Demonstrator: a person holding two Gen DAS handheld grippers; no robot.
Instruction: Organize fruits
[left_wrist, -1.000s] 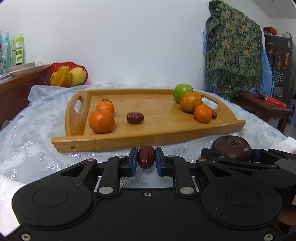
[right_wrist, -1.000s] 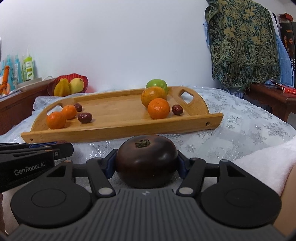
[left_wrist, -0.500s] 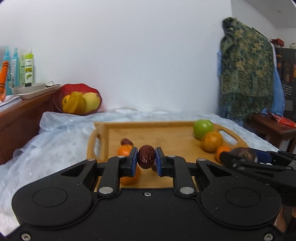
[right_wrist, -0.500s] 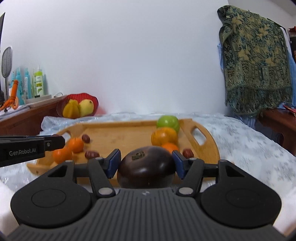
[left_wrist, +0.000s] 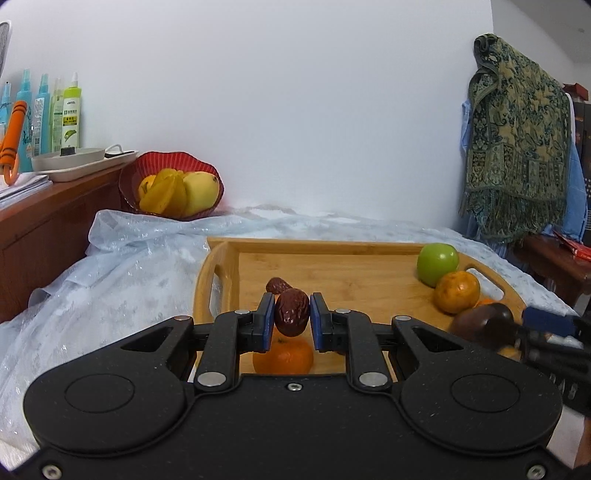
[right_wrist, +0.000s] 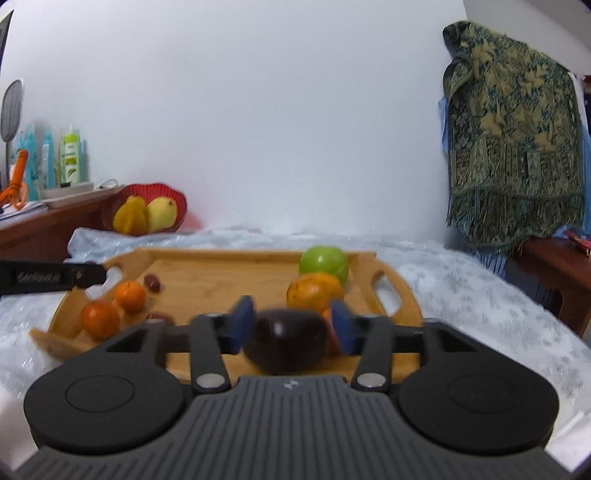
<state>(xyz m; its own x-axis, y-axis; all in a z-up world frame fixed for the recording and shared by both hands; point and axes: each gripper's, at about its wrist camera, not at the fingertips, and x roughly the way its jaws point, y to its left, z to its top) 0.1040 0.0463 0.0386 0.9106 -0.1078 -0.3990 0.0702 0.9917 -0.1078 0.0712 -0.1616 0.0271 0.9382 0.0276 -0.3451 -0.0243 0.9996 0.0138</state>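
Note:
My left gripper (left_wrist: 292, 318) is shut on a red date (left_wrist: 291, 312) and holds it above the left part of the wooden tray (left_wrist: 332, 254). Under it lie a tangerine (left_wrist: 283, 356) and another date (left_wrist: 277, 285). My right gripper (right_wrist: 291, 324) is shut on a dark round fruit (right_wrist: 286, 341) above the tray's (right_wrist: 221, 258) near right side; it also shows in the left wrist view (left_wrist: 480, 321). A green apple (right_wrist: 324, 263), an orange (right_wrist: 314, 291), two tangerines (right_wrist: 100, 320) and a date (right_wrist: 152, 282) lie on the tray.
A red basket (left_wrist: 171, 188) of yellow fruit stands at the back left by a wooden cabinet (left_wrist: 48, 218) with bottles. A patterned cloth (left_wrist: 517, 140) hangs at the right above a low wooden table (left_wrist: 554, 266). A shiny cloth covers the table.
Both grippers have risen and moved forward from in front of the tray to above it, each still holding its fruit. The right view is now blurred by motion.

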